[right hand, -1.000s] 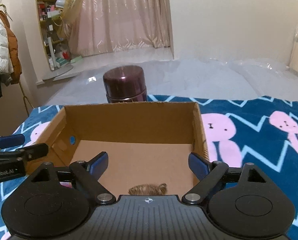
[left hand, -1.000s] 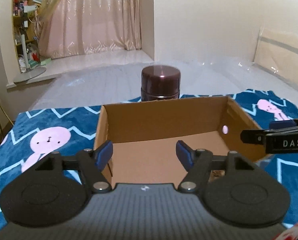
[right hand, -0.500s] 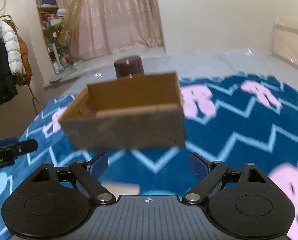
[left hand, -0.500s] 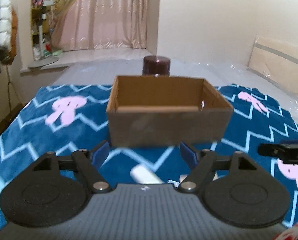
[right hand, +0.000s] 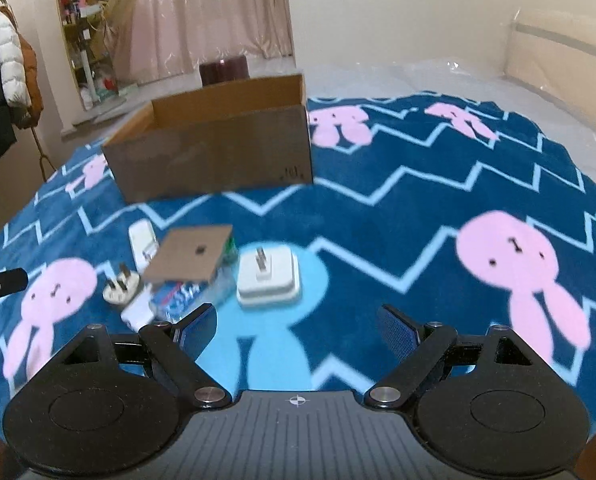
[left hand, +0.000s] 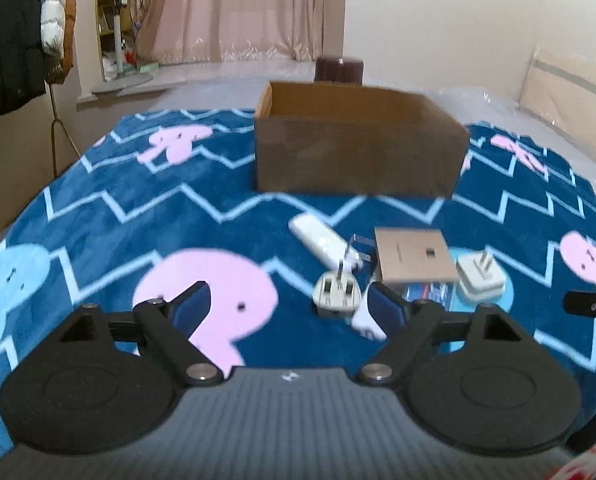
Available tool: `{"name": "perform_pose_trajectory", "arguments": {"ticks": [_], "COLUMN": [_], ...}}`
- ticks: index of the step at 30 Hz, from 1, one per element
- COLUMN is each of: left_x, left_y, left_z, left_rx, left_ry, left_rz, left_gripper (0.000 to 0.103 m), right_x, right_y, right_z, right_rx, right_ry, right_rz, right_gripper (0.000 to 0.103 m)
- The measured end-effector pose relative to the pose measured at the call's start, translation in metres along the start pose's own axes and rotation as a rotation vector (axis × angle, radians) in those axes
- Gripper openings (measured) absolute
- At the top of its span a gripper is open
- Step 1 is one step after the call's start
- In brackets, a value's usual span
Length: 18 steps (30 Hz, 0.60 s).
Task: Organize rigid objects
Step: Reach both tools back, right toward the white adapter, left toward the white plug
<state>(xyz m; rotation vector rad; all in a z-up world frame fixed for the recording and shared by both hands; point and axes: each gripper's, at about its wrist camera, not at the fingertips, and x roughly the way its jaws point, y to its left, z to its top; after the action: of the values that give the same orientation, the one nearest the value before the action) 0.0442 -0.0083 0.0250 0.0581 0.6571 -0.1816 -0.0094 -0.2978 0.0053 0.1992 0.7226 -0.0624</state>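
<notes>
An open cardboard box (left hand: 358, 152) (right hand: 217, 144) stands on the blue rabbit-print blanket (left hand: 137, 208). In front of it lie a white stick-shaped device (left hand: 318, 236), a three-pin plug (left hand: 336, 292) (right hand: 121, 286), a flat brown square plate (left hand: 416, 256) (right hand: 189, 254) over a blue packet (right hand: 173, 294), and a white square charger (left hand: 480, 278) (right hand: 267, 274). My left gripper (left hand: 287, 306) is open and empty, near the plug. My right gripper (right hand: 298, 326) is open and empty, just short of the charger.
A dark brown jar (left hand: 340, 69) (right hand: 223, 70) stands behind the box. Clear plastic sheeting covers the bed beyond the blanket (right hand: 418, 76). Coats (left hand: 13, 32), a shelf and a fan stand at the far left by the curtain.
Both grippers have pulled back from inside the box and over the blanket. The small objects in front of the box have come into view. Both stay open.
</notes>
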Motion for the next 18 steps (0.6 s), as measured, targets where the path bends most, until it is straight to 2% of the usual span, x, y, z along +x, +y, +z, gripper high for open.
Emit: {"name": "perform_pose_trajectory", "arguments": {"ticks": [7,18], "left_x": [0.004,0.011], "left_y": [-0.003,-0.003], "left_z": [-0.017,-0.014], "left_rx": [0.023,0.039], "left_ry": [0.036,0.039], "left_rz": [0.014,0.02], "left_gripper": [0.084,0.084], "right_x": [0.003,0.009], "right_y": [0.005,0.008], "right_z": [-0.01,-0.006], "right_rx": [-0.01,-0.005], "right_ry": [0.02,0.017], "right_rz": [0.011,0.012], "right_gripper": [0.084,0.084]}}
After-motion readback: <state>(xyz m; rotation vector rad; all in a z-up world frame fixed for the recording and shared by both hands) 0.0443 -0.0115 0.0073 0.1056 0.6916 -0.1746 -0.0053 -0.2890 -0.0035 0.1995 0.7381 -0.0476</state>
